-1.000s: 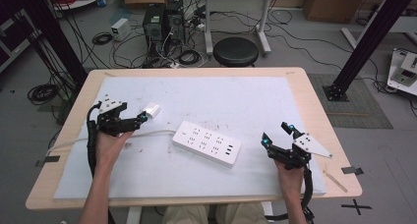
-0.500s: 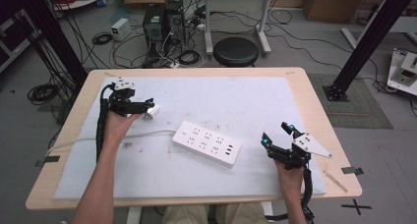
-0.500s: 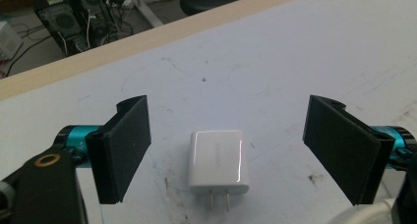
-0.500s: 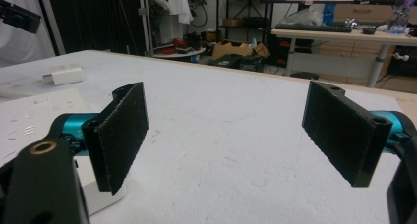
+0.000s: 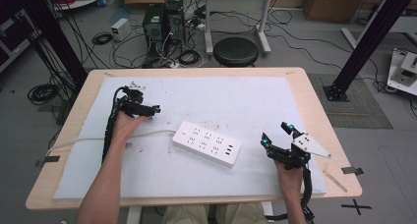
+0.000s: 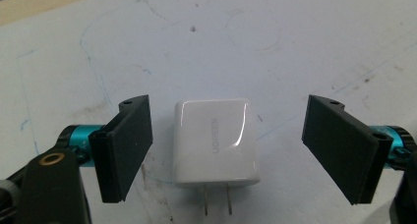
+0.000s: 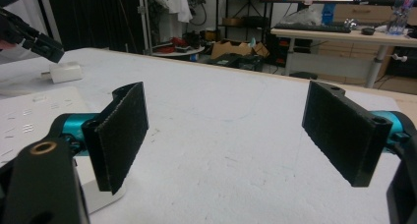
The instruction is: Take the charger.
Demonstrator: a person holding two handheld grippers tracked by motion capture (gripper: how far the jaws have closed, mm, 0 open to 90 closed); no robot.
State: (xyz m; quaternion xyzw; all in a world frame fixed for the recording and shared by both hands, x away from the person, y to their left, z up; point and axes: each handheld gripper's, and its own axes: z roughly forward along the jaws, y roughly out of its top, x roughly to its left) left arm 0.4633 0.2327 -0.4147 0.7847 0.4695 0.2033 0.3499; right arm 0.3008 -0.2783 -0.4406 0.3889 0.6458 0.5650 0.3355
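Observation:
A white wall charger (image 6: 216,140) lies flat on the white mat (image 5: 236,101), prongs pointing back at the camera. It sits between the jaws of my left gripper (image 6: 227,106), which stand open with a gap on each side of it. That left gripper (image 5: 150,111) is at the mat's far left. In the right gripper view the charger (image 7: 65,71) rests on the mat just below the left gripper (image 7: 29,35). A white power strip (image 5: 206,143) lies mid-table, its cable (image 5: 98,139) trailing left. My right gripper (image 5: 276,134) is at the near right, open and holding nothing (image 7: 226,111).
The wooden table (image 5: 324,121) borders the mat on all sides. Beyond the far edge are a black stool (image 5: 236,51), computer towers (image 5: 162,25) and floor cables. A black frame leg (image 5: 364,42) rises at the right. The power strip's corner (image 7: 29,111) is close to the right gripper's left jaw.
My left gripper carried the charger away from the power strip toward the far left, lowered it, and opened, leaving it on the mat. The right gripper stayed put.

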